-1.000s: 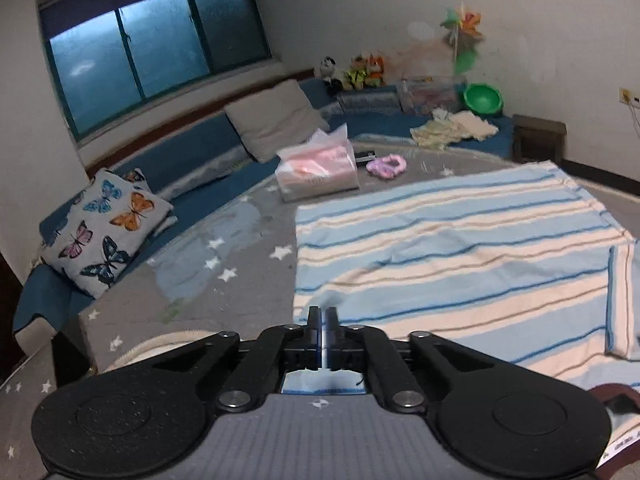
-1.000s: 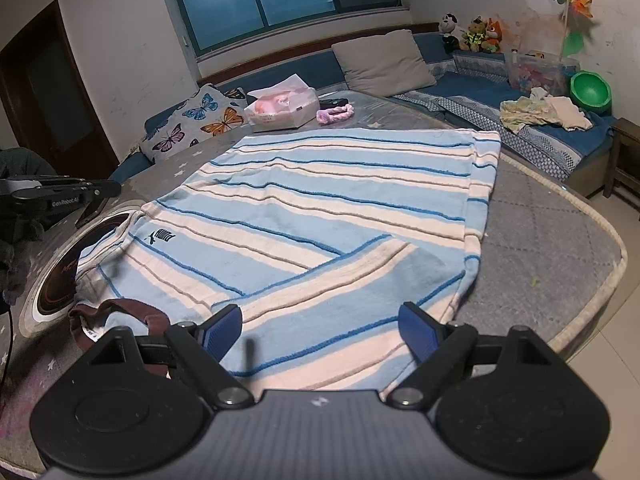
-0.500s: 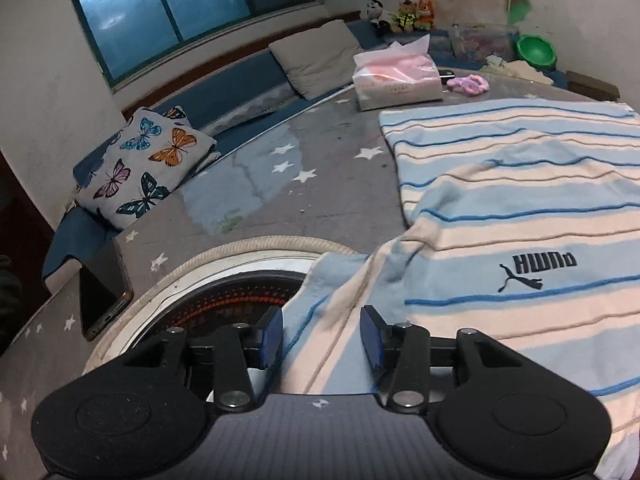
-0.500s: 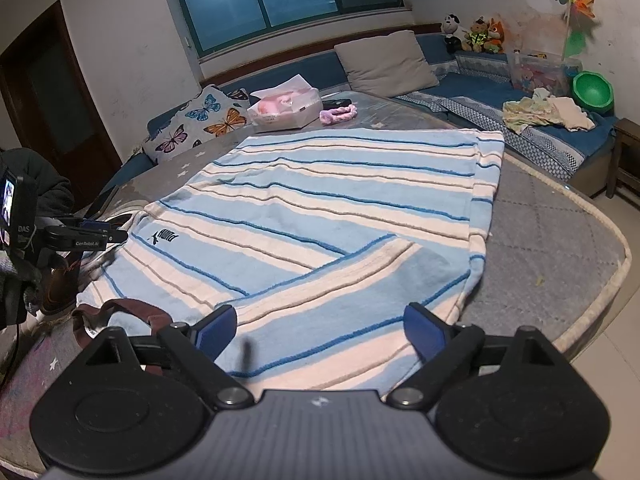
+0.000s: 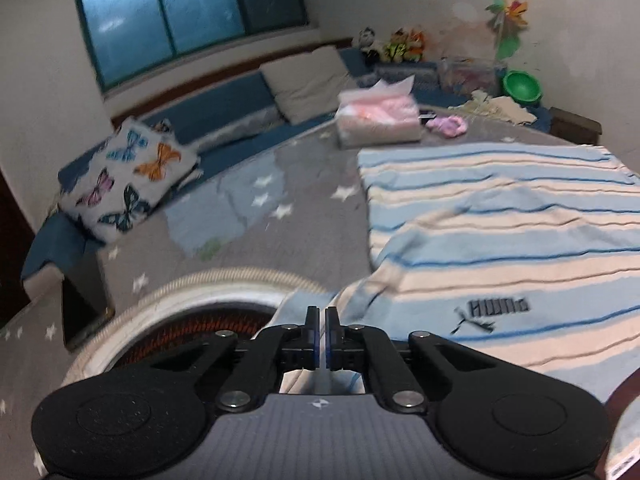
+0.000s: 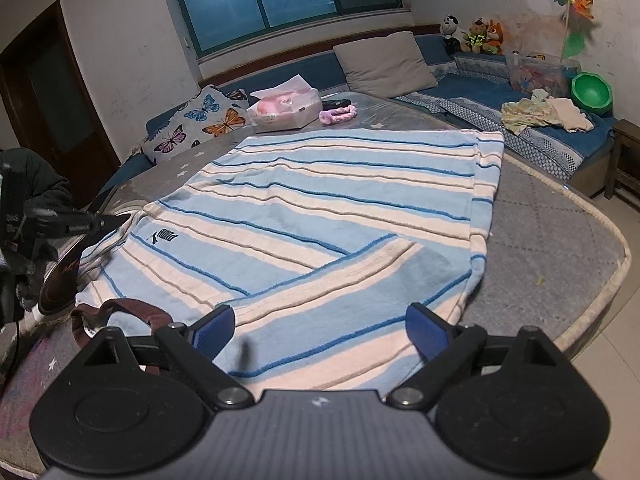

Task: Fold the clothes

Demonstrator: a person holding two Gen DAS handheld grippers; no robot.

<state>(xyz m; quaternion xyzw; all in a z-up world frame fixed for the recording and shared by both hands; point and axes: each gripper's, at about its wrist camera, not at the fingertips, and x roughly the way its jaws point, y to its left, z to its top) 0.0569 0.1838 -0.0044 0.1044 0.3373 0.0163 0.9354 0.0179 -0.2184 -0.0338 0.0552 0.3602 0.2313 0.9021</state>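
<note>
1. Grey, star-printed covering spreads over the round surface (image 6: pixel 560 248), with a blue bench and cushions behind it under the window.
2. On it lies the striped shirt (image 6: pixel 320 216), mostly flat, its lower right part folded diagonally across the body and its logo (image 5: pixel 492 312) near the left edge.
3. At that left edge, the left hand-held gripper (image 5: pixel 319 334) has its fingers drawn nearly together, and cloth runs between them (I judge it pinched, though the blur makes the bite hard to confirm).
4. Over the near hem, the right hand-held gripper (image 6: pixel 318 330) hangs with its fingers spread wide, holding nothing.
5. The step in hand looks like taking the left side to fold it inward. To do it well, lift only enough for the cloth to clear the surface, then carry it across towards the middle, keeping the edge parallel to the stripes.
6. A brown strap (image 6: pixel 120 308) lies at the near left corner (possibly under the cloth); keep the fold from dragging it.
7. The tissue pack (image 6: pixel 284 110) and pink band (image 6: pixel 338 114) sit well beyond the collar end, out of the way.
</note>
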